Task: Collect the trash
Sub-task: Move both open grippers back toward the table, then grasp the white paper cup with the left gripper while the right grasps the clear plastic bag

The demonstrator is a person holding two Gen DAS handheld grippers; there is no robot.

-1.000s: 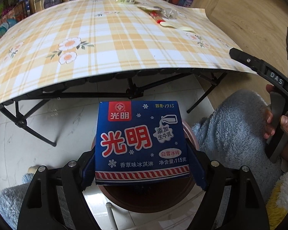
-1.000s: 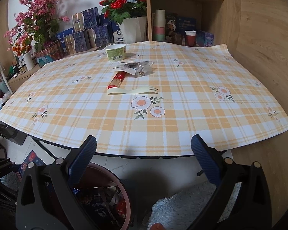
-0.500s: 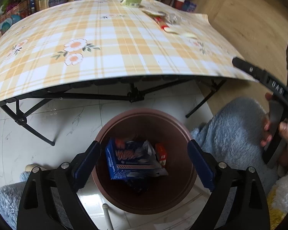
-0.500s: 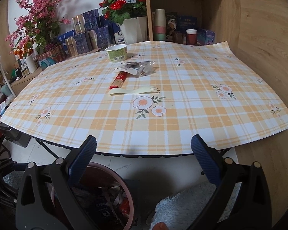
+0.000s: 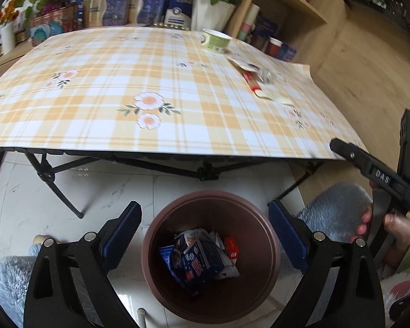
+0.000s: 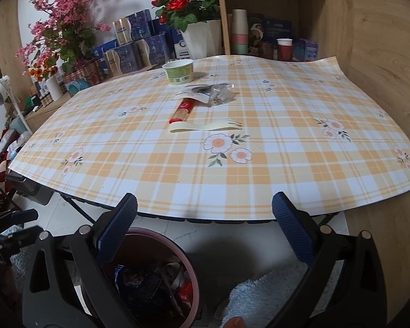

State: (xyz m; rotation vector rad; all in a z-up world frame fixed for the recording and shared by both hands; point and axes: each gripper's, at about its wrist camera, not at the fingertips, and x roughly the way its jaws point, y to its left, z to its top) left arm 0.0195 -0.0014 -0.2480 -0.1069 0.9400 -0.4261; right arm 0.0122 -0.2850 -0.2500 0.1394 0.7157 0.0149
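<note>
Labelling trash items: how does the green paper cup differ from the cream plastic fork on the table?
The green paper cup stands upright; the cream plastic fork lies flat. The cup is round, with a printed green wall; the fork is long, thin and plain. The cup sits toward the far edge, the fork nearer the middle, beside a red wrapper. Both rest on the checked tablecloth, not yet in the brown bin.

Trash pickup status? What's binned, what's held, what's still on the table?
Done: the blue ice cream box lies in the brown bin with other wrappers. In hand: nothing; the left claw, jaws just opened, and the right claw are both empty. Left on the table: green cup, clear wrapper, red packet, cream fork.
</note>
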